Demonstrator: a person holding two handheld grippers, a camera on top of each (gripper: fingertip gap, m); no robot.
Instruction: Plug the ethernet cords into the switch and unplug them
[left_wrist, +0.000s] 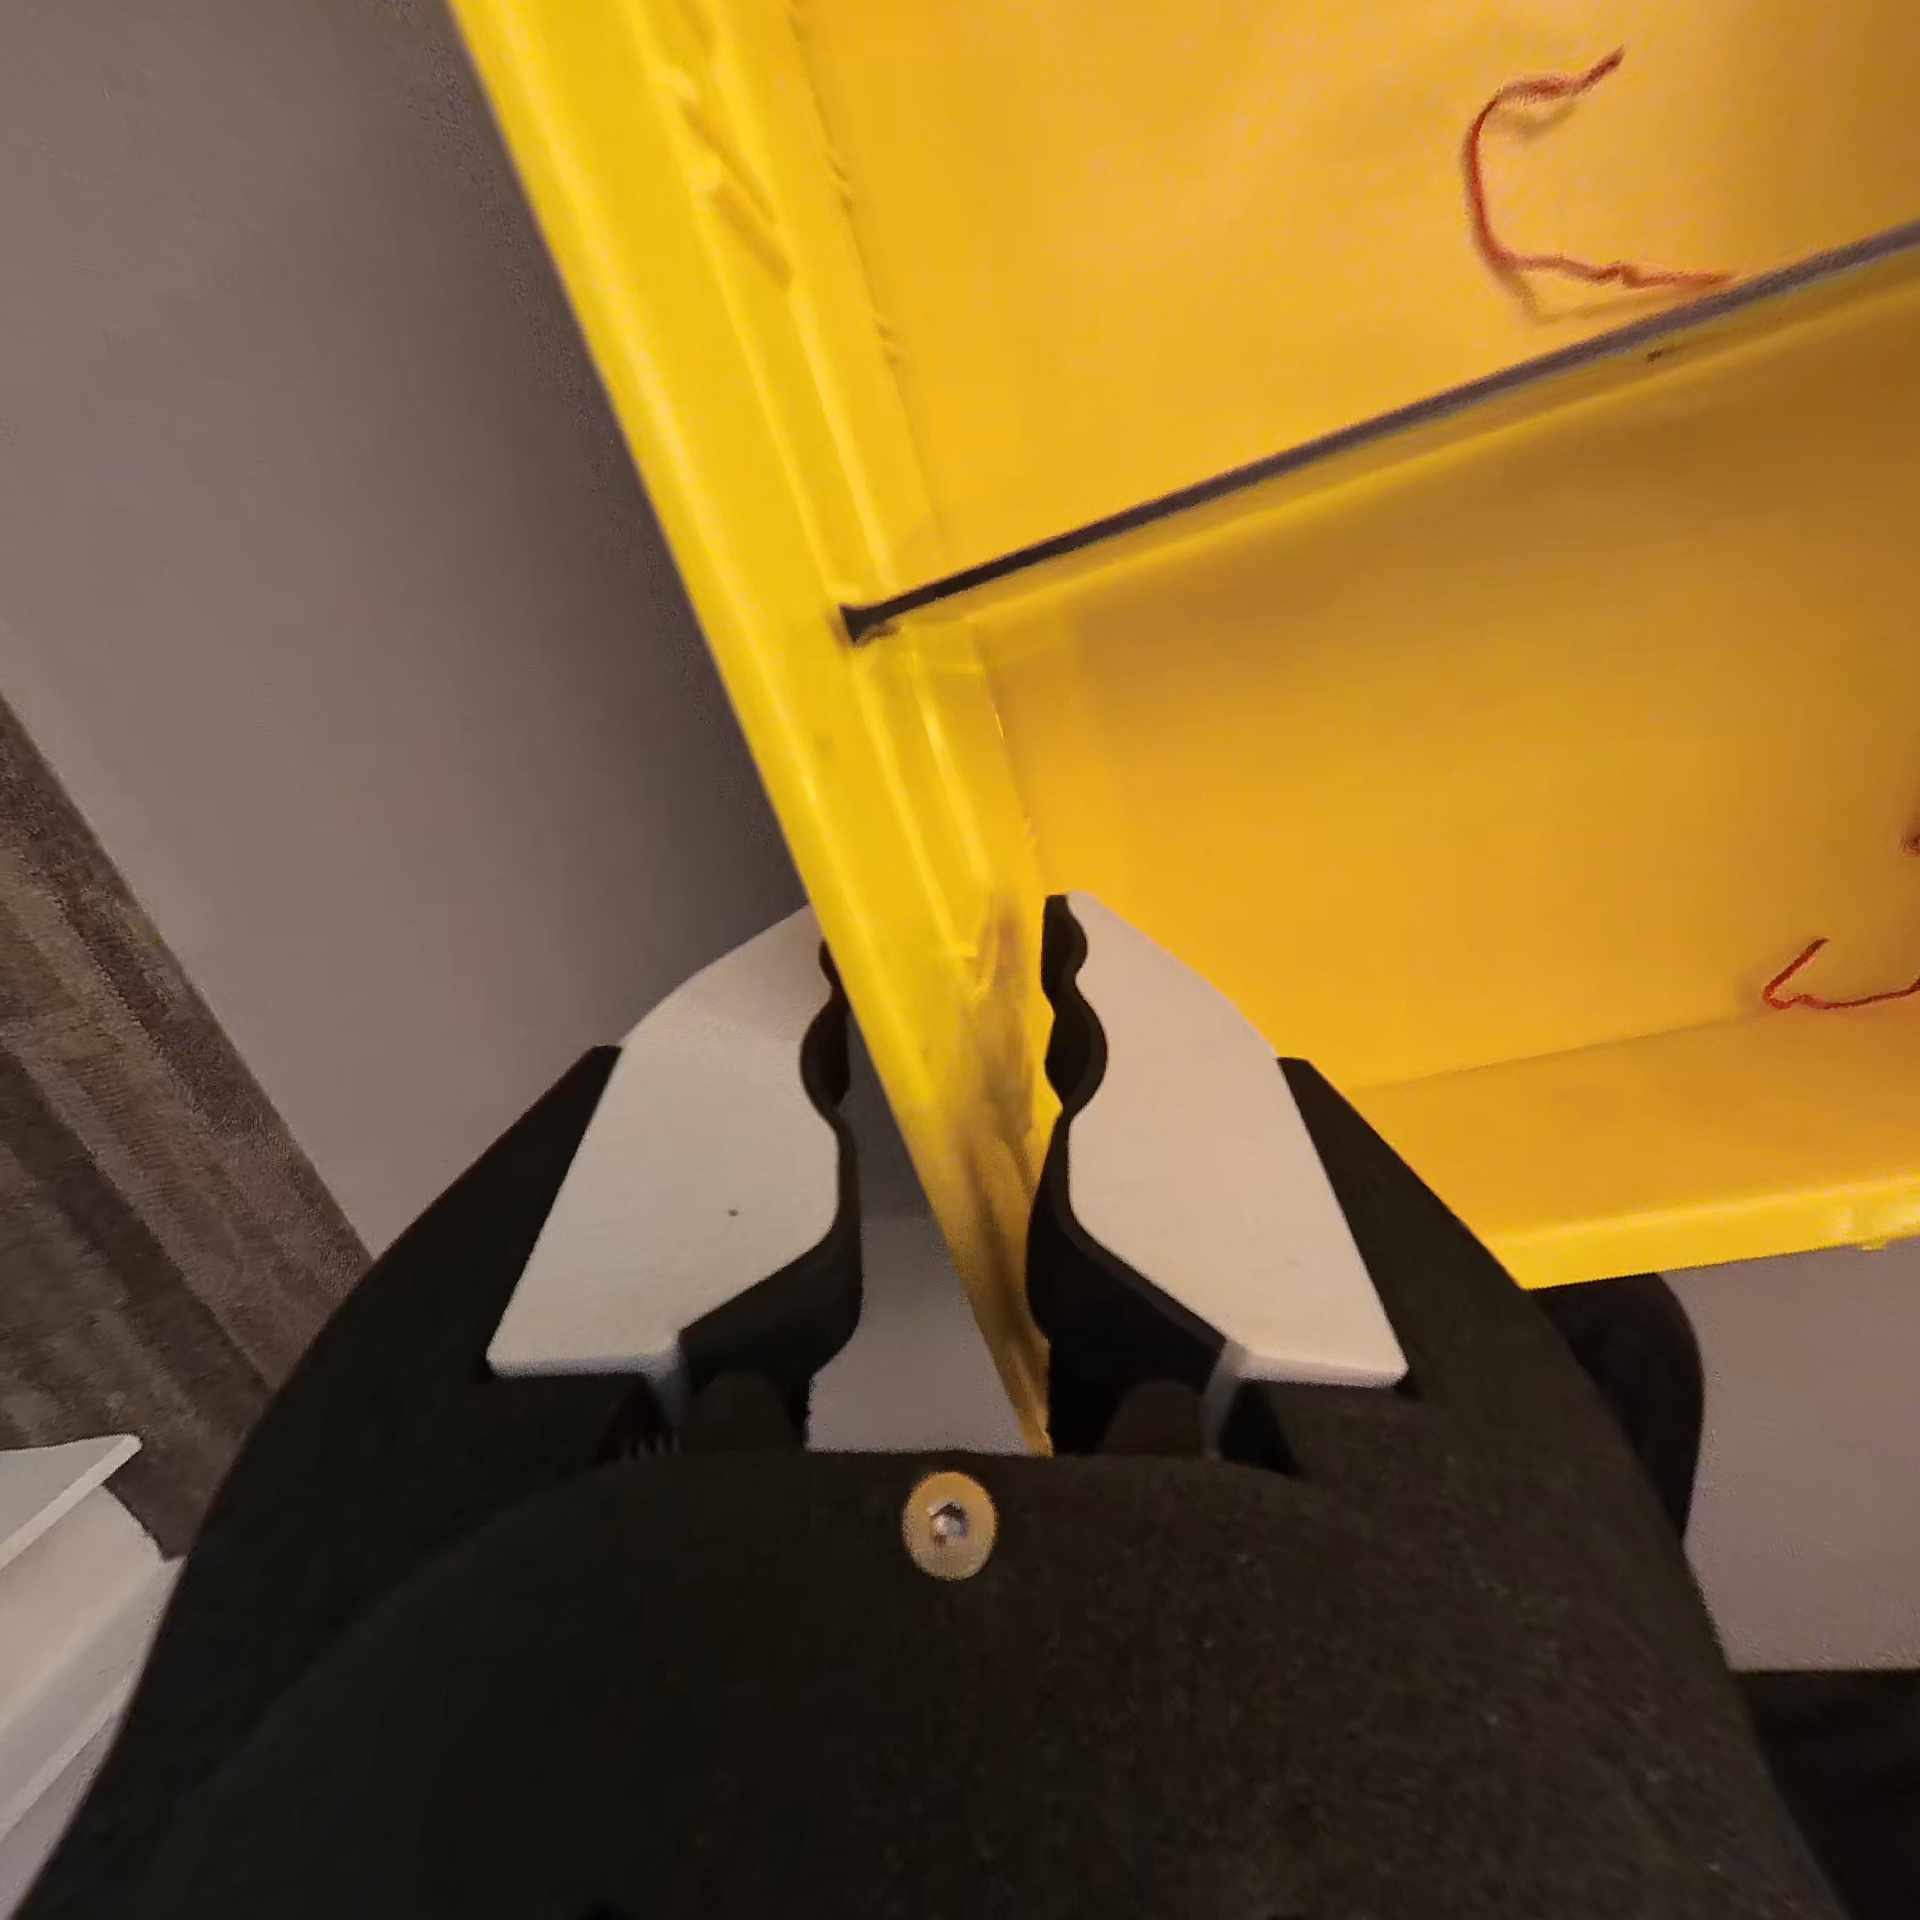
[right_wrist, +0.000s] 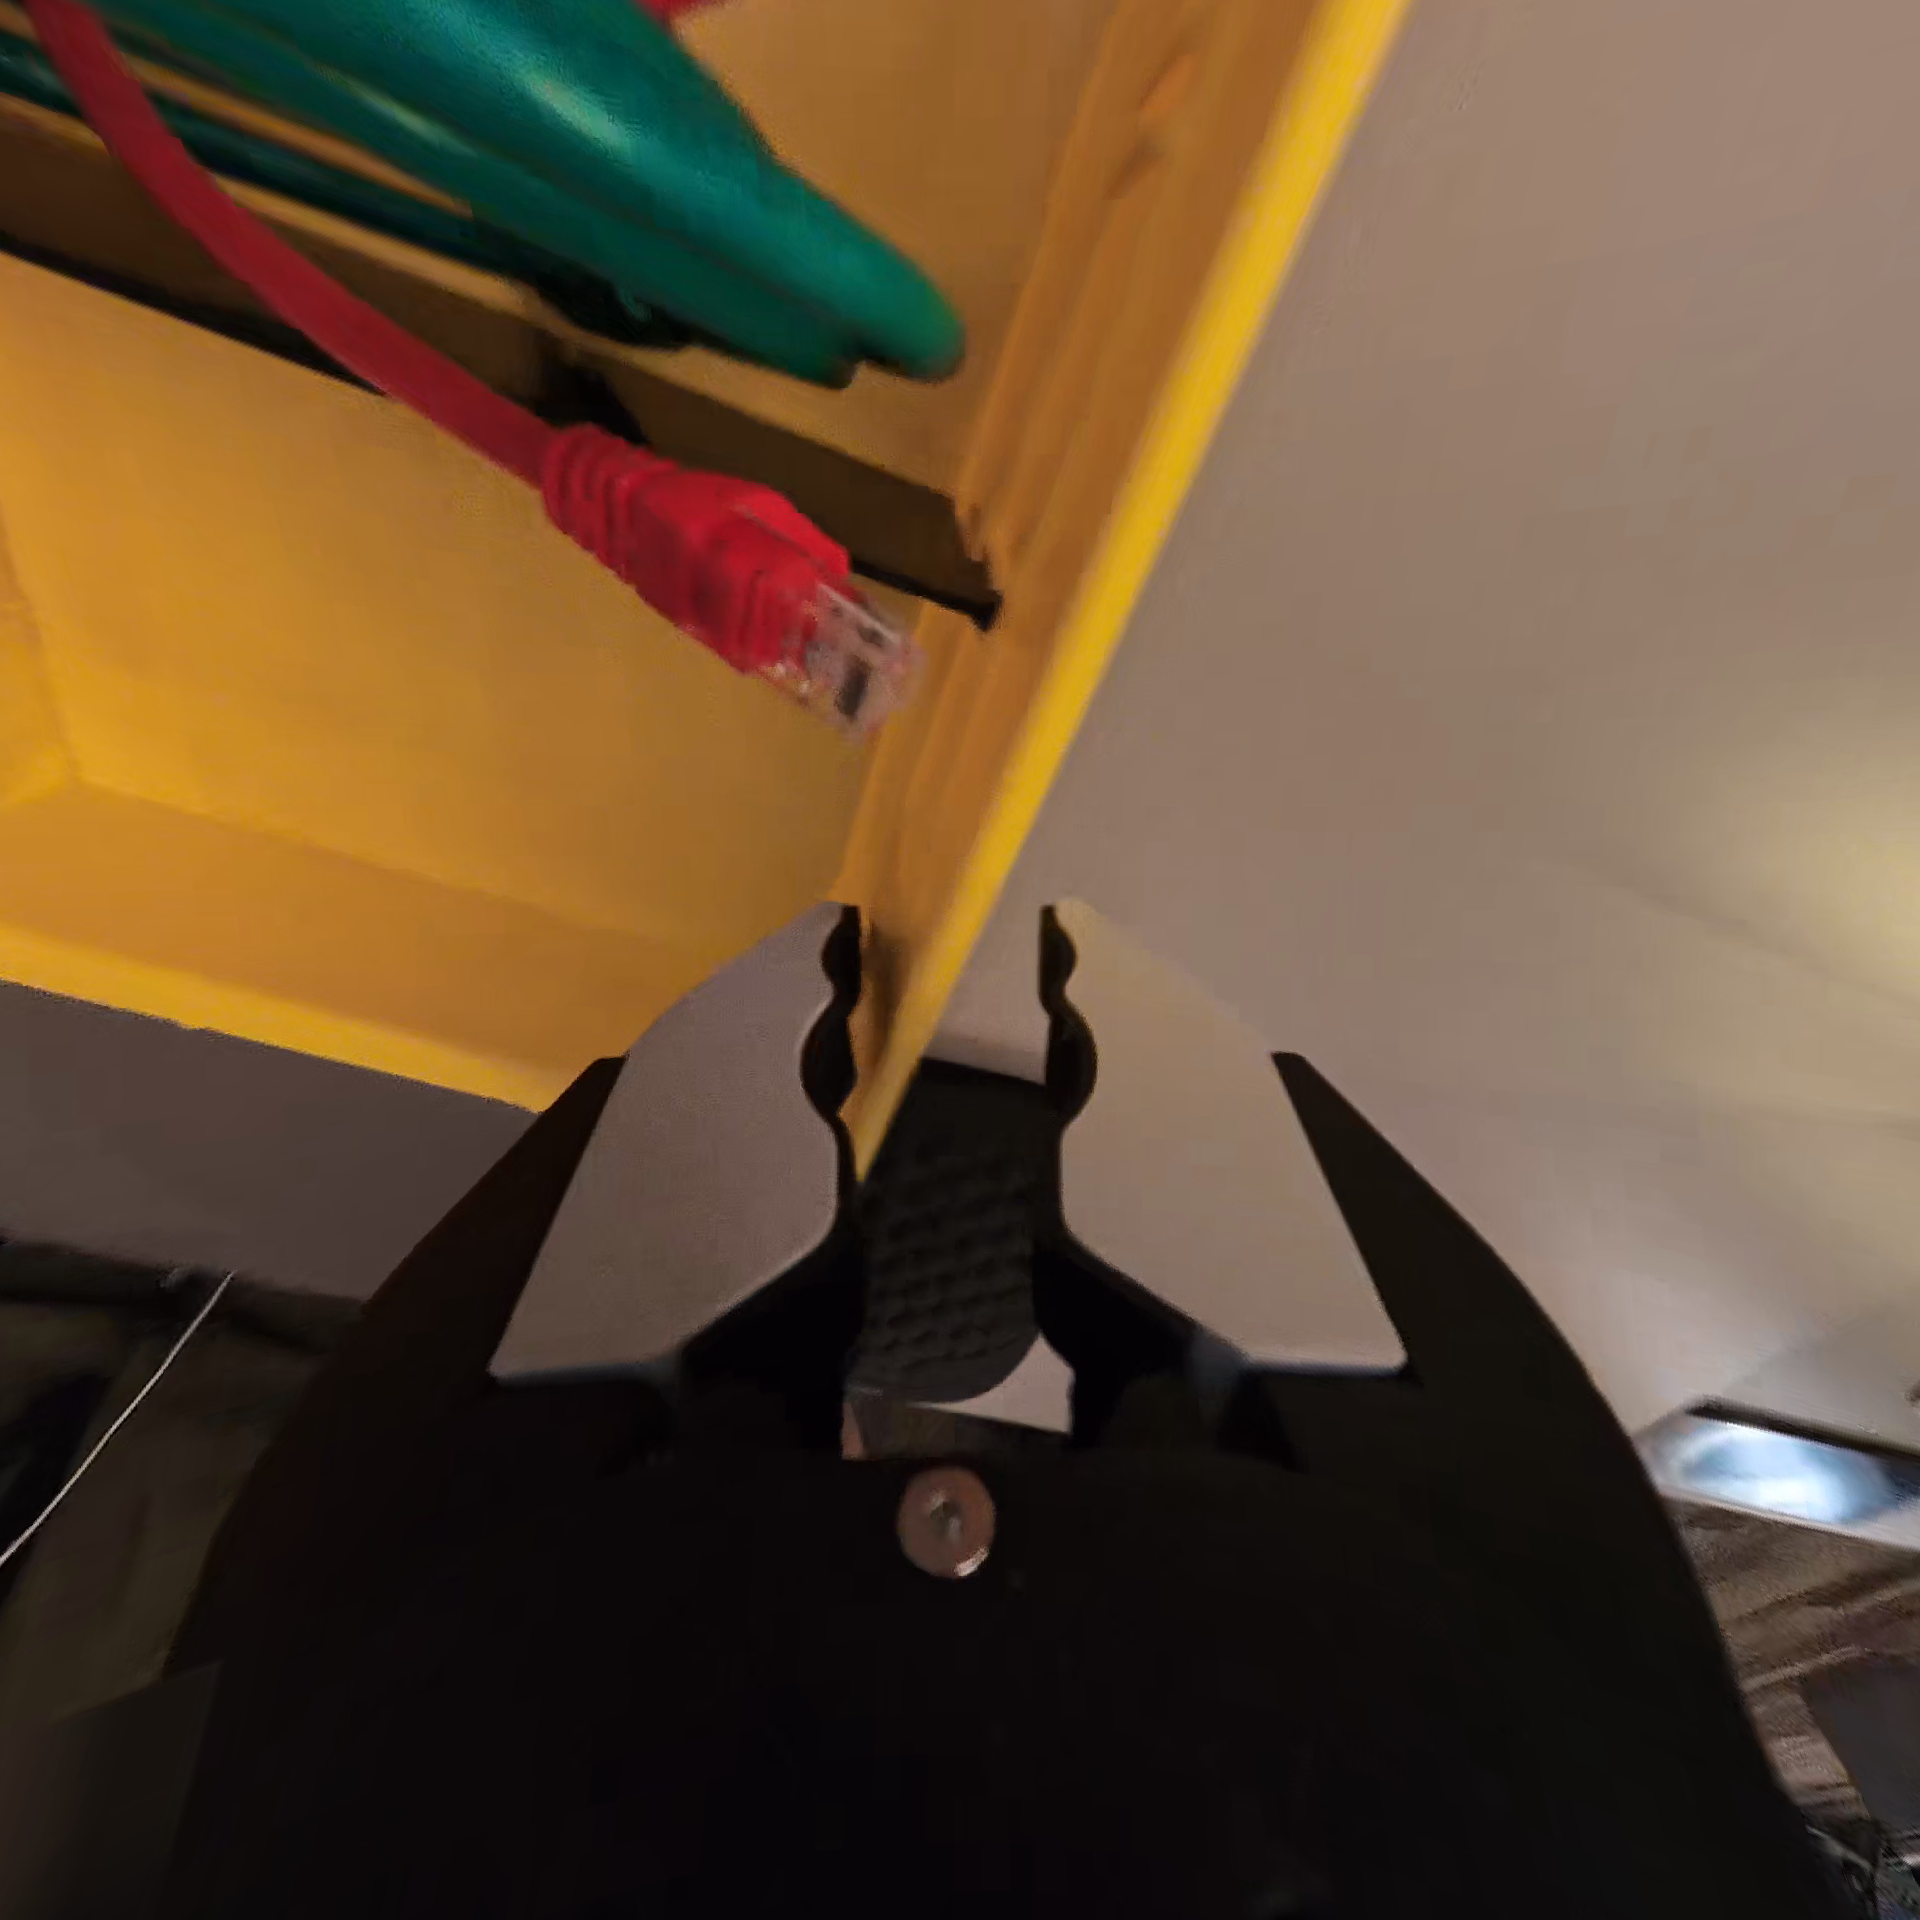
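A red ethernet cord (right_wrist: 436, 353) lies inside the yellow bin (left_wrist: 1351, 831), its clear plug (right_wrist: 847, 655) loose near the bin's right wall, just below green cords (right_wrist: 644, 187) heaped along a black-edged divider (right_wrist: 790, 499). No switch shows in either view. The left tongs (left_wrist: 943, 935) reach forward and clench the bin's left wall edge. The right tongs (right_wrist: 951, 930) straddle the right wall edge, jaws partly apart; only the left finger (right_wrist: 727, 1143) seems to touch it. Motion blur softens the right view.
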